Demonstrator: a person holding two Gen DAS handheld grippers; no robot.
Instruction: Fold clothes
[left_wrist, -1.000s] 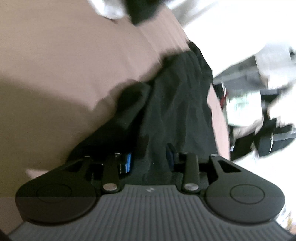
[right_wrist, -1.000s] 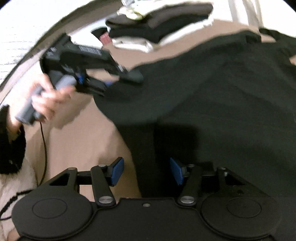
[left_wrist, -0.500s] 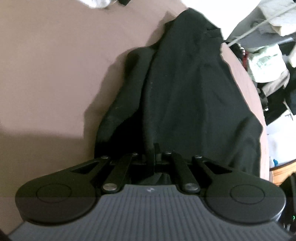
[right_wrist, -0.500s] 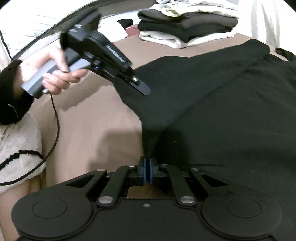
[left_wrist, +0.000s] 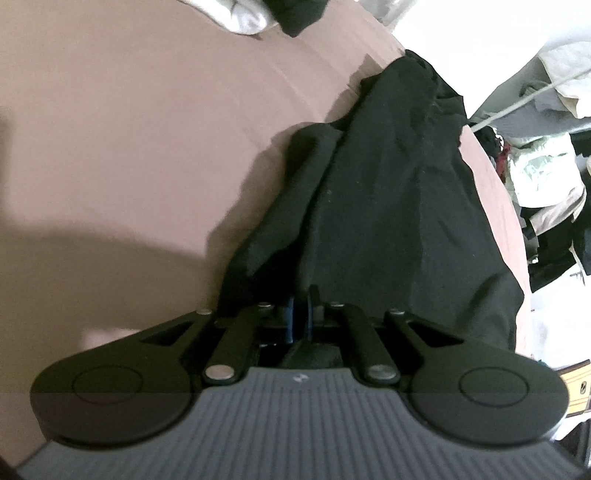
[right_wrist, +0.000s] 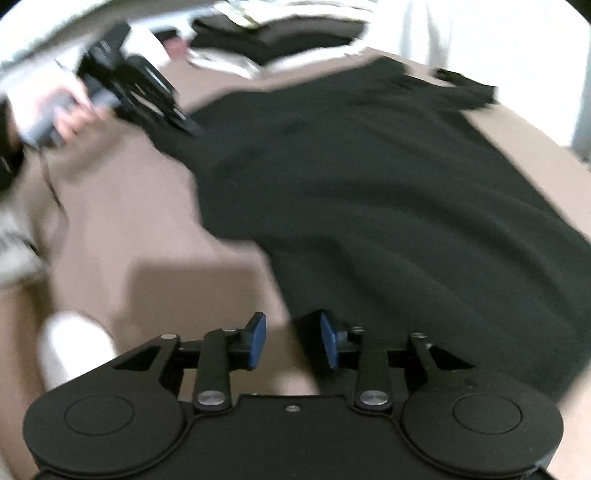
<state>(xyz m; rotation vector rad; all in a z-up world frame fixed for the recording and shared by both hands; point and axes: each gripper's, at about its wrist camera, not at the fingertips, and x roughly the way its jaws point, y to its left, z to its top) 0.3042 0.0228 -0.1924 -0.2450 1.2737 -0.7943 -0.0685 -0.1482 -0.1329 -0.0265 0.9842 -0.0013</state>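
A black garment (left_wrist: 388, 206) lies spread on a tan-pink bed surface (left_wrist: 129, 147). My left gripper (left_wrist: 300, 321) is shut on a fold of the garment's near edge, the cloth rising from between its blue pads. In the right wrist view the same black garment (right_wrist: 388, 206) covers the right half of the bed. My right gripper (right_wrist: 291, 341) hovers at its near left edge, its jaws opening, with only bare sheet between the blue pads. The left gripper (right_wrist: 184, 122), held by a hand (right_wrist: 70, 114), pinches the garment's far left corner in that blurred view.
A pile of folded clothes (right_wrist: 288, 40) sits at the far edge of the bed. Light and dark cloth (left_wrist: 255, 18) lies at the top of the left wrist view. Cluttered laundry (left_wrist: 539, 177) stands off the bed's right side. A white object (right_wrist: 74, 350) sits near my right gripper.
My left gripper closed on the garment's edge and lifted it slightly. My right gripper closed on the cloth edge, then let go, opened and swung away to the left.
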